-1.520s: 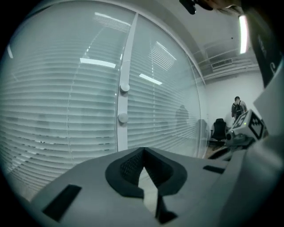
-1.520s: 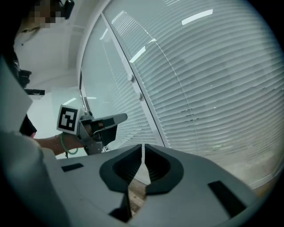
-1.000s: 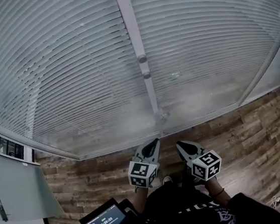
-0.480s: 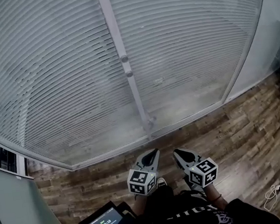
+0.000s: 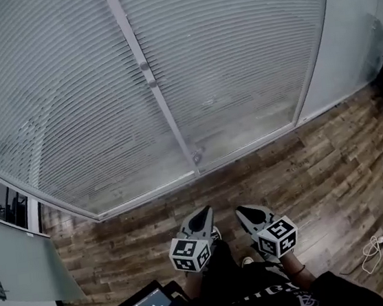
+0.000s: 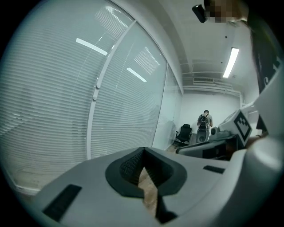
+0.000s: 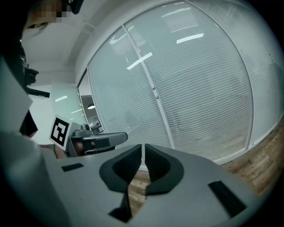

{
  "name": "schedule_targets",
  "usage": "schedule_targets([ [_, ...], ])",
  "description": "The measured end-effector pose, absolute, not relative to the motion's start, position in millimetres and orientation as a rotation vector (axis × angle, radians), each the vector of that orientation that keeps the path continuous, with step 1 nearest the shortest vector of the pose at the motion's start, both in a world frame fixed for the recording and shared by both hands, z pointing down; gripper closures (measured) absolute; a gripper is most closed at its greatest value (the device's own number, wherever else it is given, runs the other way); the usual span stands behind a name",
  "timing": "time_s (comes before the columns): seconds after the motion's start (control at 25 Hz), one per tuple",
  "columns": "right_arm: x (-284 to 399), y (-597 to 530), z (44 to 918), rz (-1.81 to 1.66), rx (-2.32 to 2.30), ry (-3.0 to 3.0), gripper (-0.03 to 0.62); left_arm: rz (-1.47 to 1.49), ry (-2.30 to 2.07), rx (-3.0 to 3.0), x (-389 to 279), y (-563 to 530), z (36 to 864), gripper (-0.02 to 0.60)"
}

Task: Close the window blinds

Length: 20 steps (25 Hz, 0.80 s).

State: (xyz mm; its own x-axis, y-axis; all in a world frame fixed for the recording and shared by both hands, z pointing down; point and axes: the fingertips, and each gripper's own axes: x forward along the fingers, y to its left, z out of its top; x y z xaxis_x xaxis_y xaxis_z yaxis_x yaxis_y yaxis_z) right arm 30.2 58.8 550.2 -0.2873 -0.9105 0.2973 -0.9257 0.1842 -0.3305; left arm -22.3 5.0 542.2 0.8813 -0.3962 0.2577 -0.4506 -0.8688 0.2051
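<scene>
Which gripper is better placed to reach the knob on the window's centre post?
Left, probably. The left gripper and right gripper both sit shut, empty, low by the body; the knob on the post lies up-left, slightly nearer the left one.

Two pale grey handheld tools, left gripper and right gripper, tapered shells with black ribbed pads, each carrying a marker cube (black-and-white squares); wearer in black top with white print, thin wrist band.
</scene>
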Motion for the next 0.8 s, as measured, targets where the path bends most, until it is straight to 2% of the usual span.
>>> schedule_targets([
  [0.32,8,153,566,0.774,1.809,-2.408,0.56,0.372,-0.674,2.749,-54,111,554,0.577],
  [0.8,-70,185,556,0.716,1.791,-2.447,0.56,0.34,-0.731,2.78,-142,150,543,0.577],
])
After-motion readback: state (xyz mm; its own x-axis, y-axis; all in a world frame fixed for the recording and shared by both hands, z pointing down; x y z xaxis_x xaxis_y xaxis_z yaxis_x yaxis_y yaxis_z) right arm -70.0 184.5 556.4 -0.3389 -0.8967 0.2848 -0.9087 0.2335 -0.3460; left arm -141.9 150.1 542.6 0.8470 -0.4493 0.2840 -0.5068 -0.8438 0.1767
